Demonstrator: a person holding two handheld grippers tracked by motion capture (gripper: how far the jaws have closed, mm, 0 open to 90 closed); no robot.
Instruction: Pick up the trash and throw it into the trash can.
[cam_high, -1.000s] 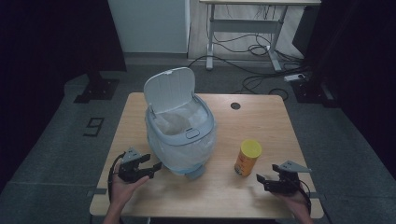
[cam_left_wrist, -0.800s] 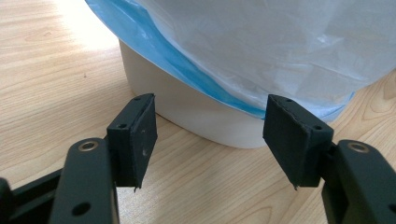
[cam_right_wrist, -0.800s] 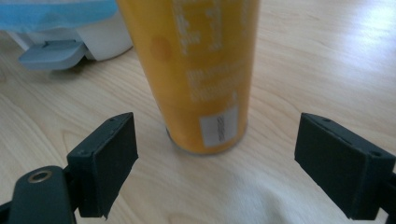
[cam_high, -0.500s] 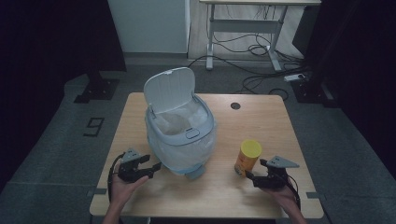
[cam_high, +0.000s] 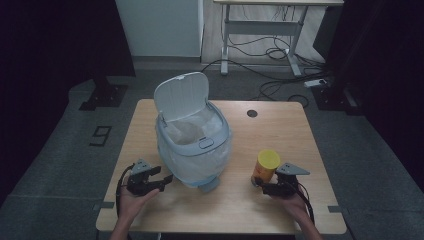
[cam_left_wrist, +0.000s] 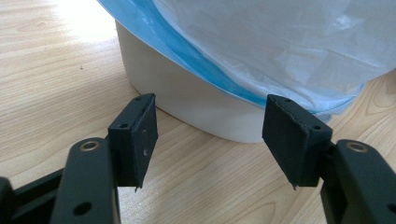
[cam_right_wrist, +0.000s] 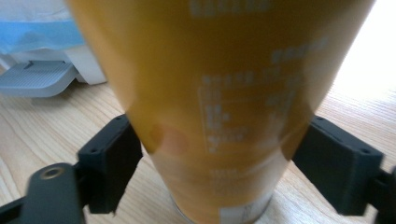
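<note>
Yellow canister (cam_high: 266, 166) stands upright on the desk (cam_high: 280, 125), right of the bin (cam_high: 194, 145), well apart from it. Your right tongs (cam_high: 261, 185) are at its base: in the right gripper view the canister (cam_right_wrist: 219, 93) sits between both pads (cam_right_wrist: 112, 158), the jaws flanking it closely; whether the pads actually press I cannot tell. Not lifted.

Bin: lid (cam_high: 181, 96) up, liner (cam_high: 192, 127) in place, mouth free. Your left tongs (cam_high: 150, 181) rest released beside its lower wall (cam_left_wrist: 196, 100), nothing between the jaws.

Judgement: approach done, grasp pending. Left: clamp, lift, carry over the bin, drop in.
</note>
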